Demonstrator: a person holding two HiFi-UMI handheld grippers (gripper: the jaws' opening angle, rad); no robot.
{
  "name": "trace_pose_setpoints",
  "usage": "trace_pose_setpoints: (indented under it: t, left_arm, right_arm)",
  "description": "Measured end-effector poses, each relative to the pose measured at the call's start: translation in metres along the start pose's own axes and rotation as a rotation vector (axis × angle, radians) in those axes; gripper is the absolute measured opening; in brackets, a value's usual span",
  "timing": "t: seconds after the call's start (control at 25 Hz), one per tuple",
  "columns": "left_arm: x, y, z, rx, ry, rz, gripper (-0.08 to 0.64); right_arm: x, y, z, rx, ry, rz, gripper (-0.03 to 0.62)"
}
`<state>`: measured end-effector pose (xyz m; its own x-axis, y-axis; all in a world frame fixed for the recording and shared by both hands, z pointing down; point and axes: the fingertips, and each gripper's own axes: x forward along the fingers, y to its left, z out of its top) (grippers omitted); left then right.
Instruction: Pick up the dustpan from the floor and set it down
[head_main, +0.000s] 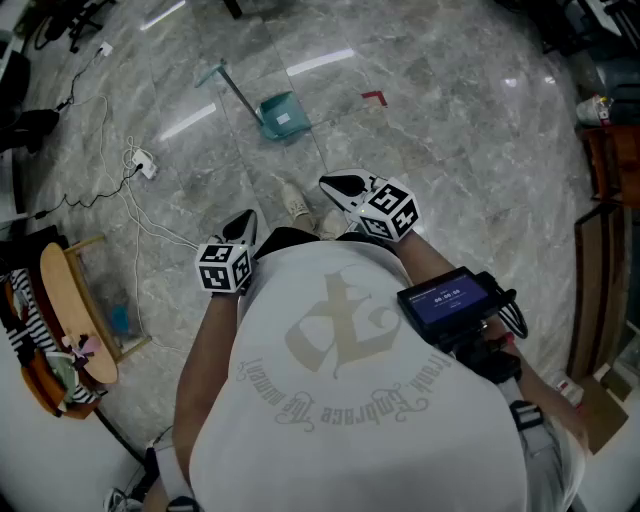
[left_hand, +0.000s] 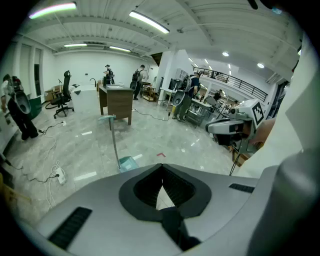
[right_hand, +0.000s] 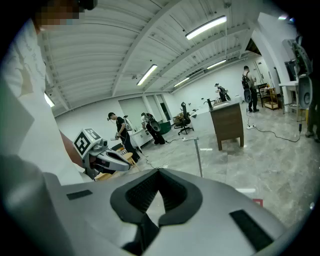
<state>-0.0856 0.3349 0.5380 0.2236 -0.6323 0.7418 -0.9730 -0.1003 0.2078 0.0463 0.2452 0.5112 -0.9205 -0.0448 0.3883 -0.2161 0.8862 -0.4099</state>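
Observation:
The teal dustpan (head_main: 282, 115) stands on the marble floor ahead of me, its long handle (head_main: 232, 88) slanting up to the left. In the left gripper view the dustpan (left_hand: 127, 162) is past the jaws, and the right gripper view catches only its upright handle (right_hand: 198, 155). My left gripper (head_main: 240, 229) and right gripper (head_main: 340, 187) are held close to my body, well short of the dustpan. Both are shut with nothing between the jaws, the left gripper (left_hand: 161, 169) and the right gripper (right_hand: 157, 172) each closing to a point.
A power strip (head_main: 145, 165) with trailing cables lies on the floor at left. A red tape mark (head_main: 374, 97) sits right of the dustpan. A wooden rack (head_main: 75, 310) stands at left, wooden furniture (head_main: 600, 290) at right. A brown desk (left_hand: 119, 102) and several people stand far off.

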Motion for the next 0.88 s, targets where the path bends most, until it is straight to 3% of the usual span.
trace_pose_setpoints:
  t: [0.16,0.44,0.88]
  left_arm:
    - [-0.008,0.000,0.017,0.011,-0.022,0.015,0.012]
    - [-0.010,0.007,0.013,0.024,-0.001,0.033,0.012]
    - [0.011,-0.011,0.036,0.157,0.018,-0.049,0.012]
  right_arm:
    - [-0.004,-0.003,0.005,0.015,-0.025,-0.016,0.017]
    - [-0.010,-0.009,0.000,0.048,-0.073,-0.059,0.017]
    - [-0.032,-0.023,-0.018,0.126,-0.123,-0.173,0.017]
